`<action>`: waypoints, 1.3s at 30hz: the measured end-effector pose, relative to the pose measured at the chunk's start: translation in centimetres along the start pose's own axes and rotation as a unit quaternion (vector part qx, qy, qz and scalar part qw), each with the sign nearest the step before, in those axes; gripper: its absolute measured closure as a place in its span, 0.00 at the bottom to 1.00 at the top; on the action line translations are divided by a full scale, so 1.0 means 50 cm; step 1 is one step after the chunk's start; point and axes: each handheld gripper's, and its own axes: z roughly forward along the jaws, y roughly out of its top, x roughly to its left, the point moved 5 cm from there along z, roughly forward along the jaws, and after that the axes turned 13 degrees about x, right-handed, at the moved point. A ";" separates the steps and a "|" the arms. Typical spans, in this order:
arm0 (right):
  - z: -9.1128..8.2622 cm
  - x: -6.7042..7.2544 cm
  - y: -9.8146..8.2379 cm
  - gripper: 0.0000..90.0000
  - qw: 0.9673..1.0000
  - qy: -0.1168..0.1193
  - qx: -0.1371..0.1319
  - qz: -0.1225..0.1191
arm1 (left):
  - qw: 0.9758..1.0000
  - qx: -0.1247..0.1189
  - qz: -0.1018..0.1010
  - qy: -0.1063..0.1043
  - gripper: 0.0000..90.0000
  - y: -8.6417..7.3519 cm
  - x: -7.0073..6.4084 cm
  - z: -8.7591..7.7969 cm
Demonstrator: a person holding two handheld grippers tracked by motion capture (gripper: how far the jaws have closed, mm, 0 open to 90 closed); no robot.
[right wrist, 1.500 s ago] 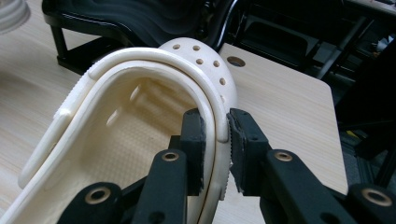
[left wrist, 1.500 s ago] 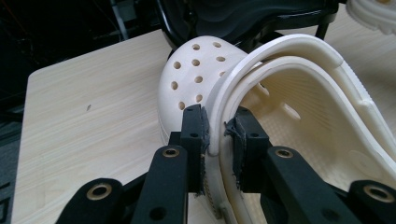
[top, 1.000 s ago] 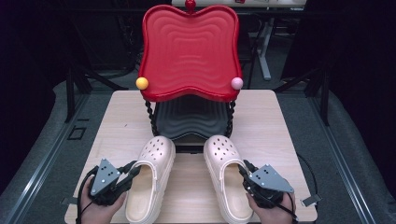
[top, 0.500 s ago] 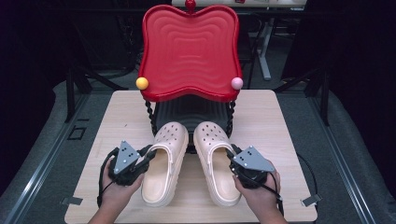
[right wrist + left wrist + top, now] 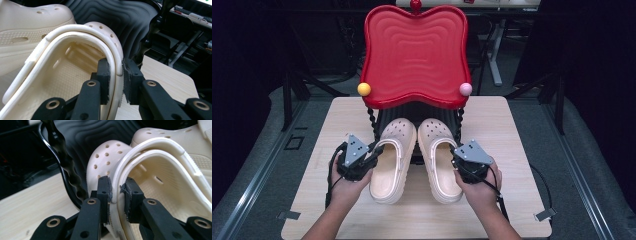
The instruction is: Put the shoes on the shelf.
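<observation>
- 2 cream clogs lie side by side on the worktop point(image 5: 512, 130), toes pointing away from the person.
- The left clog point(image 5: 393, 157) has its toe just under the red tray point(image 5: 416, 55) of a stand.
- The right clog point(image 5: 439, 156) lies just beside it, and its toe is under the tray too.
- Both clogs have small round holes on top.
- The left tool point(image 5: 373, 159) grips the outer side wall of the left clog. In the left gripper view, 1 black pad is inside the shoe and 1 is outside, pressing the wall point(image 5: 115, 187).
- The right tool point(image 5: 455, 160) grips the outer side wall of the right clog the same way point(image 5: 116, 72).
- A hand holds each tool from the near edge of the worktop.
- The stand has a dark wavy shelf point(image 5: 100, 132) low down, under the red tray.
- Twisted black legs point(image 5: 66, 162) hold the tray up.
- A yellow ball point(image 5: 364, 89) sits at the tray's left corner and a pink ball point(image 5: 465, 89) at its right corner.
</observation>
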 end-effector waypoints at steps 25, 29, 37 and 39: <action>0.088 0.008 0.067 0.82 0.999 -0.026 -0.017 0.018 | 0.999 -0.020 -0.029 0.021 0.83 0.076 0.026 0.091; 0.093 0.005 0.073 0.81 0.999 -0.019 -0.019 0.020 | 0.999 -0.020 -0.047 0.013 0.80 0.080 0.029 0.094; 0.092 0.007 0.071 0.76 1.000 0.006 -0.017 0.023 | 0.998 -0.021 -0.065 0.008 0.68 0.074 0.027 0.099; 0.091 0.006 0.070 0.75 1.000 0.007 -0.015 0.023 | 0.998 -0.020 -0.066 0.008 0.68 0.074 0.026 0.098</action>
